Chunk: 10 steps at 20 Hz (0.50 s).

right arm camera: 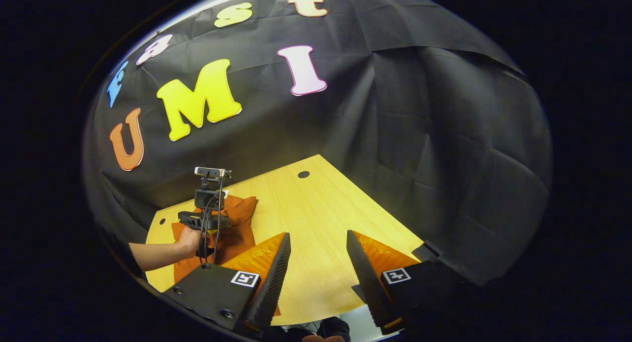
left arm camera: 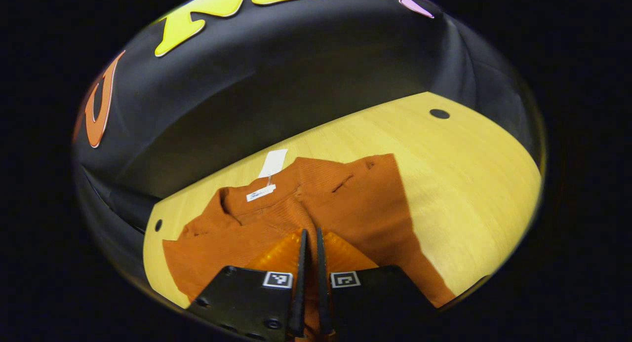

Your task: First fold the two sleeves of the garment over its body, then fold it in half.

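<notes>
Garment (left arm camera: 276, 223) pinched by left gripper (left arm camera: 310, 233) fingers; right gripper (right arm camera: 316, 243) hangs with fingers spread.

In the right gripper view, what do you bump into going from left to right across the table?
The person's hand → the left gripper → orange garment → bare wooden table with its dark hole.

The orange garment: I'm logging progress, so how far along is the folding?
The orange garment lies on the wooden table as a narrowed shape with no sleeve spread out, so the sleeve folds look done. The left claw is nearly shut over its fabric, whether gripping is unclear. The right claw hangs open aside. The fold in half looks left.
</notes>
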{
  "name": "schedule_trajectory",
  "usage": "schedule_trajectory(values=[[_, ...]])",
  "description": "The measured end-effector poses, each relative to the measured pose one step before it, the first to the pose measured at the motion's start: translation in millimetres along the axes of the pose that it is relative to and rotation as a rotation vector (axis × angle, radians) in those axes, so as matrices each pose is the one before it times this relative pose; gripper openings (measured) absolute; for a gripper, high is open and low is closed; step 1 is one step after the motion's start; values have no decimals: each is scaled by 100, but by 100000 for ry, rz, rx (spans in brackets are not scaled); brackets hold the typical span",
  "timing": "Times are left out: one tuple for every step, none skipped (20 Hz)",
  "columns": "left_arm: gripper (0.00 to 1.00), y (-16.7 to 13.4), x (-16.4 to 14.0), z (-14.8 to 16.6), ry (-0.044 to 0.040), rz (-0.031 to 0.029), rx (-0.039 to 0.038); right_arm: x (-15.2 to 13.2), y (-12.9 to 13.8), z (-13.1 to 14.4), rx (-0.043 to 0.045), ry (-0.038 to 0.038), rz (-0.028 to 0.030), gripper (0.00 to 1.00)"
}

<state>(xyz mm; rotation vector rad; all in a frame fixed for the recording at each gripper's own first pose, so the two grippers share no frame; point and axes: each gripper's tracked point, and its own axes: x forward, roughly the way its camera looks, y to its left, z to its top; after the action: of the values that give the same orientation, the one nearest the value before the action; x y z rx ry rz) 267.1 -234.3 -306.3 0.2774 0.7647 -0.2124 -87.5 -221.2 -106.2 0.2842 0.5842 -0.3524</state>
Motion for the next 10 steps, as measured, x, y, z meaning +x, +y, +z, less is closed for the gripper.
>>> schedule_trajectory(values=[[23, -862, -1008, 13, -146, -3873, -713, 337, 617, 160, -923, -192, 1141, 75], [52, -213, -836, 234, -1245, -1068, 128, 248, 691, 229, -798, -157, 1402, 75], [71, -8, -1247, 462, -2472, 186, -250, 277, 938, 40, -1358, -116, 1842, 75], [81, -67, -1043, 253, -2641, -937, -999, 351, 815, 165, -1455, -63, 1853, 75], [83, 358, -1295, 185, -2696, -86, -2033, 331, 1126, 162, -1317, -182, 2206, 75], [87, 287, -1551, 399, -3258, -893, -2698, 247, 1033, 151, -1718, -299, 2214, 75], [92, 746, -1485, 671, -3695, 81, -2238, 493, 1220, 172, -2035, -352, 2247, 75], [93, 914, -1694, 901, -4201, 336, -1944, 593, 1382, 183, -2381, -325, 2362, 75], [94, 1214, -1951, 1093, -5405, 1034, -2447, 413, 1336, -44, -2678, -201, 2442, 75], [94, 1280, -2071, 1189, -5303, 1060, -3067, 419, 1596, -33, -2061, 43, 3455, 75]])
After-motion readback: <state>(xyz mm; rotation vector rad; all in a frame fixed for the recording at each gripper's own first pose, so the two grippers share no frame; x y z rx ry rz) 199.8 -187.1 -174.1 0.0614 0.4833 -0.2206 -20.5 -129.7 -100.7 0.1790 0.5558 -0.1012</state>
